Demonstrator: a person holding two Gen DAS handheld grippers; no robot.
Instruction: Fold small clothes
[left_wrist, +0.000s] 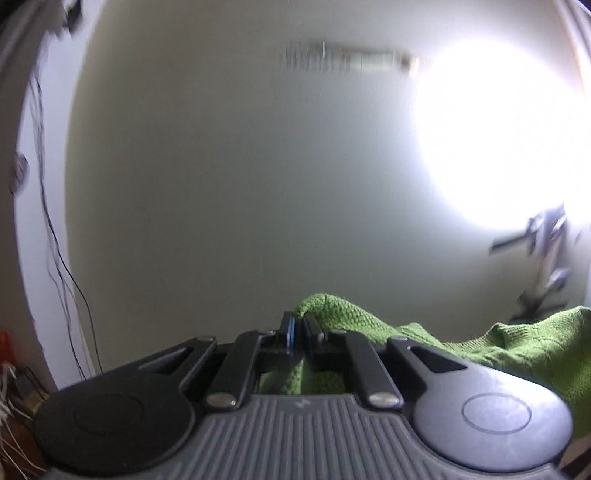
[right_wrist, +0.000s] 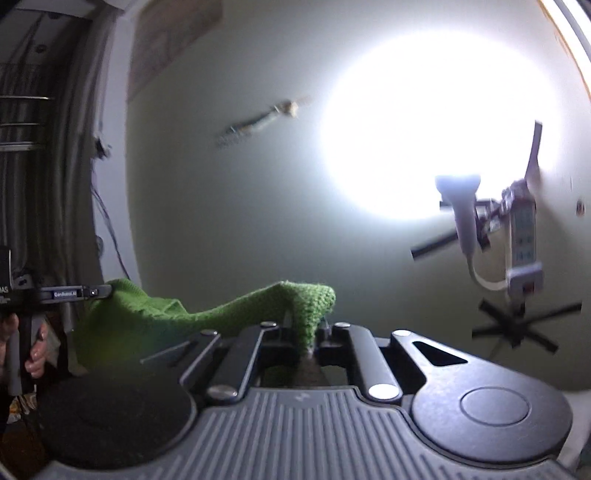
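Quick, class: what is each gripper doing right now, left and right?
Left gripper: closed on the green knit garment.
Right gripper: closed on another part of the same green knit garment, which hangs between the two.

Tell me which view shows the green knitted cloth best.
The right wrist view: the green knitted cloth stretches across the frame from the left hand-held gripper to the right hand-held gripper, sagging between them. The left wrist view shows only the pinched edge and a stretch running off right.
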